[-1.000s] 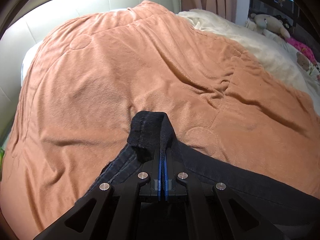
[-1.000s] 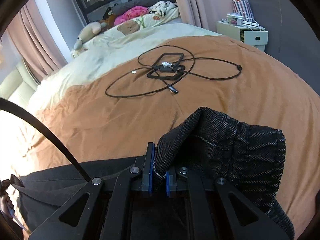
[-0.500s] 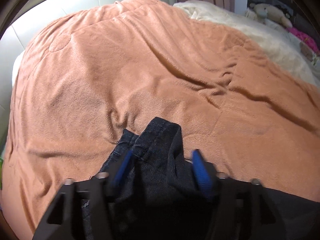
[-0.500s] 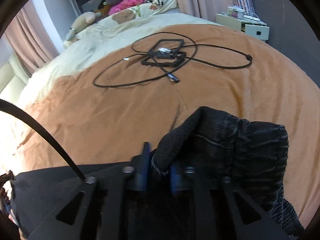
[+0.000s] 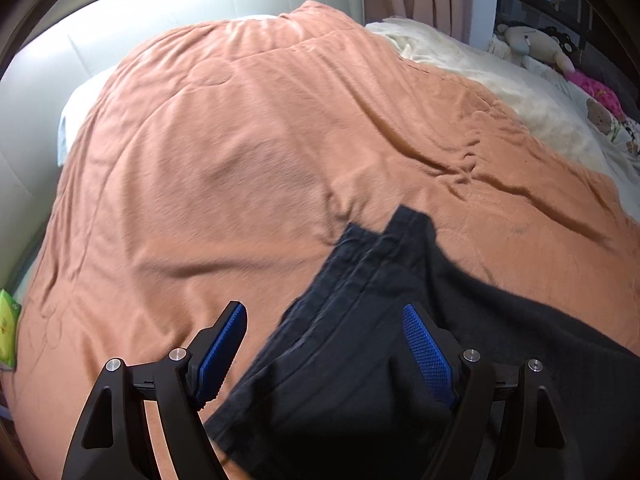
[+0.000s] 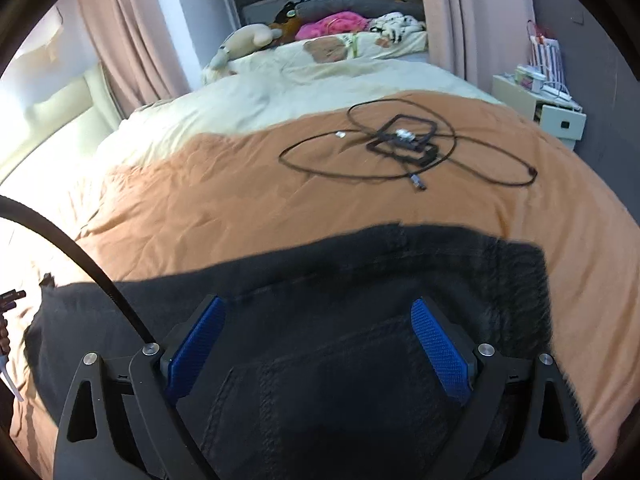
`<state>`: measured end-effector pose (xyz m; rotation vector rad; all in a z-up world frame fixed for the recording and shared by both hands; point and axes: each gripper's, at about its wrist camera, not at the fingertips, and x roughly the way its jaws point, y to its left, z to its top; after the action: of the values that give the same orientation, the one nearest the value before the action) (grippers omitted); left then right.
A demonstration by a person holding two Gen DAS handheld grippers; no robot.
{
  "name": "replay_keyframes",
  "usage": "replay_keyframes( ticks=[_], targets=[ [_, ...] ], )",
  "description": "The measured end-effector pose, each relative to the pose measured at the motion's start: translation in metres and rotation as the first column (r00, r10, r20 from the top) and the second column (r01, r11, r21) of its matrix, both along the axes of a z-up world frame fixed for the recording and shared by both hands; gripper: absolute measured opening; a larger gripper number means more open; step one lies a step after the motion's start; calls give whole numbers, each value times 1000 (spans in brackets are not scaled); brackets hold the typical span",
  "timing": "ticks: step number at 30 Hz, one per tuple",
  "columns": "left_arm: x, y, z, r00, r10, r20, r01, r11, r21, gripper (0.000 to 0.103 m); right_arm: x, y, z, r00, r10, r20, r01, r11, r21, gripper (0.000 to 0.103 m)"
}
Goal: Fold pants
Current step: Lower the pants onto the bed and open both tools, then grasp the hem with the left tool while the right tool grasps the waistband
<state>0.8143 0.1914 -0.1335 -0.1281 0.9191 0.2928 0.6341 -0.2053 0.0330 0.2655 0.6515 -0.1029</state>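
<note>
Pants [image 5: 360, 340] lie flat on the orange blanket [image 5: 240, 152] of the bed. Left gripper [image 5: 326, 350] tilts steeply down over the hem end, jaws just sprung wide, blue pads clear of the cloth. Right gripper [image 6: 320, 346] angles down more gently over the waistband end, jaws likewise just opened wide, dark fabric beneath them but unpinched.

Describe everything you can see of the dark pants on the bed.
The pants are black, of a denim-like woven cloth with stitched seams. They lie flat on the orange blanket, the stacked hems showing in the left view. Both grippers, left and right, stand open above them; neither grips the cloth.
</note>
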Motion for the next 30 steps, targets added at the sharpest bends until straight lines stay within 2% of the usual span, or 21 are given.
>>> replay_keyframes(
  ticks=[4,6,8,13,17,19,21,24,30],
  targets=[
    [-32,22,2,1000,7,-15,-7,1000,-5,78,-29,1,-2,1000,-6,-23,7,1000,12,95],
    [-47,34,1,1000,22,-22,-23,999,-30,60,-46,-1,-2,999,-11,-31,12,1000,13,95],
    [-57,45,-3,998,36,-47,-39,997,-70,52,-65,-2,-1,999,-17,-30,17,1000,16,95],
    [-72,53,-18,996,46,-77,-56,989,-137,51,-115,-8,1,999,-33,-28,34,999,40,95],
    [-69,46,-32,996,28,-82,-42,984,-172,51,-151,-16,-6,998,-50,-35,52,997,58,95],
    [-65,39,-41,995,11,-95,-27,985,-170,46,-165,-22,-10,997,-64,-40,67,996,65,95],
    [-59,32,-52,993,-14,-119,-5,987,-159,34,-176,-27,-14,995,-85,-48,88,993,74,95],
    [-49,24,-68,985,-26,-168,7,993,-114,33,-193,-34,-23,991,-119,-59,124,989,82,95],
    [-35,28,-79,985,11,-174,-32,992,-122,34,-208,-35,-35,986,-147,-80,154,984,88,95]
  ],
)
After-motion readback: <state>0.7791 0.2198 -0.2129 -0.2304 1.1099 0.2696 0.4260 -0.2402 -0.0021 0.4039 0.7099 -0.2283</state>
